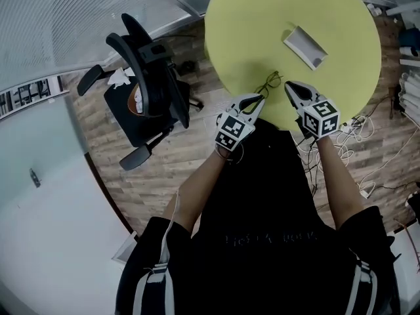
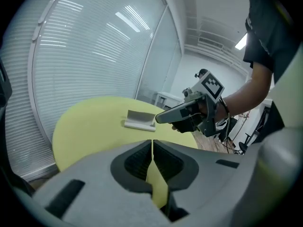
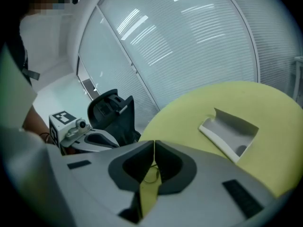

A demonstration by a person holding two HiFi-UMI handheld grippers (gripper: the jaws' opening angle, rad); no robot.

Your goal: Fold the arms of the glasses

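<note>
Your left gripper (image 1: 260,100) and right gripper (image 1: 289,86) both have their smooth grey jaws pressed together, empty. Just ahead, between their tips, thin wire-framed glasses (image 1: 270,82) lie on the round yellow table (image 1: 249,18), an angular grey tray (image 1: 305,46) beyond.

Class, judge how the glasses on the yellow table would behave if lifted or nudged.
The glasses look thin-framed, so they are probably light and easily bent. They lie near the table edge, so a push toward the person might slide them off. The flat frame would likely skid, not roll.
</note>
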